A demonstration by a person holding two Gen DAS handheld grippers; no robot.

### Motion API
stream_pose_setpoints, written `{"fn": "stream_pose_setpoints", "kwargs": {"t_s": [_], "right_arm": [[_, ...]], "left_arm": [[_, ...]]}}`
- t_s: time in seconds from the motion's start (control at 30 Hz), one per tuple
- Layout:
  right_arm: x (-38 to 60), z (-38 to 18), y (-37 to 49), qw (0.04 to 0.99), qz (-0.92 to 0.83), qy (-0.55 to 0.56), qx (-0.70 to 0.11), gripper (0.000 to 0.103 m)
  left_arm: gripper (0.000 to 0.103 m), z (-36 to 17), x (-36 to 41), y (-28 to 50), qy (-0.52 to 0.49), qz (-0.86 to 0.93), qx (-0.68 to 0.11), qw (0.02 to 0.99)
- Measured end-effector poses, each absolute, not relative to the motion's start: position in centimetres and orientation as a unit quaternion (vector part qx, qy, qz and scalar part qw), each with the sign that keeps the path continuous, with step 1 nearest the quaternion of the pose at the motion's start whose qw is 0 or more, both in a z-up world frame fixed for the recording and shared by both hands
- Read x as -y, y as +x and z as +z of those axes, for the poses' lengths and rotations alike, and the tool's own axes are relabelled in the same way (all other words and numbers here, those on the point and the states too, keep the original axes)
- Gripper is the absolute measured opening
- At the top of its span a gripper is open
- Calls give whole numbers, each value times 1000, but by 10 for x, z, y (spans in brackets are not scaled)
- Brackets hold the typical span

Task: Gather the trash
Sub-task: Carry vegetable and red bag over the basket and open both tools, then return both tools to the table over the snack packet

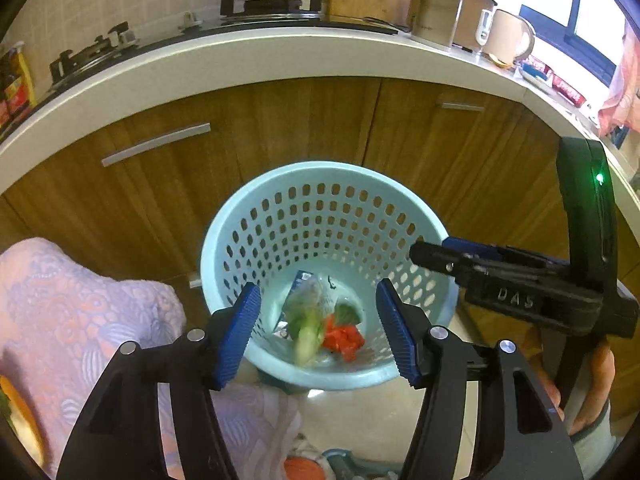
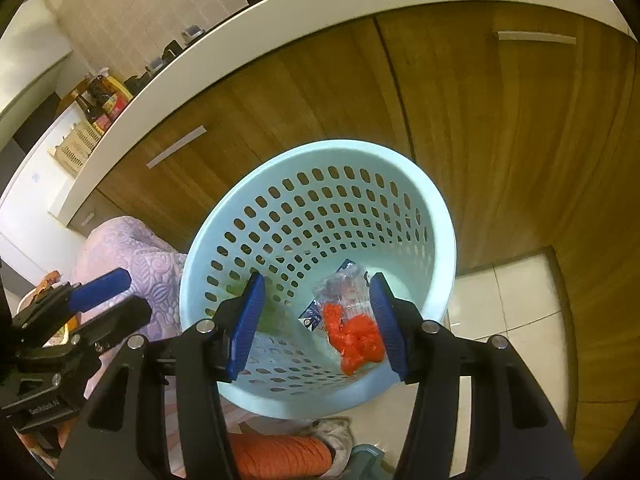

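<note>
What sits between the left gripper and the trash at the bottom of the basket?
Nothing: in the left wrist view the open left gripper looks straight down the blue basket onto the red scrap.

The left black two-finger gripper with ribbed blue pads [image 1: 318, 332] points steeply downward, its jaws apart and nothing pressed between the pads. The right black gripper of the same build [image 2: 316, 326] tilts down likewise, jaws apart and empty. Fingers of the person's right hand [image 1: 600, 364] wrap its handle.
</note>
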State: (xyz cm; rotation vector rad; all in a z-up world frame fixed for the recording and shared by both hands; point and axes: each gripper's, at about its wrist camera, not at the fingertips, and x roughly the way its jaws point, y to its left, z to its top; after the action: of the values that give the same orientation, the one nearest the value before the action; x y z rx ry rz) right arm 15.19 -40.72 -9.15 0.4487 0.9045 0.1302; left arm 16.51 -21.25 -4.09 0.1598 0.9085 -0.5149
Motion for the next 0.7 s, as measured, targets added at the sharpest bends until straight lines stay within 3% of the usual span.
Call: {"fn": "stream_pose_setpoints", "kwargs": {"t_s": [0.7], "right_arm": [[336,-42,124,890,134,160,-405,51]], "left_arm": [[58,5,121,84,18,-204,-380,902]]}}
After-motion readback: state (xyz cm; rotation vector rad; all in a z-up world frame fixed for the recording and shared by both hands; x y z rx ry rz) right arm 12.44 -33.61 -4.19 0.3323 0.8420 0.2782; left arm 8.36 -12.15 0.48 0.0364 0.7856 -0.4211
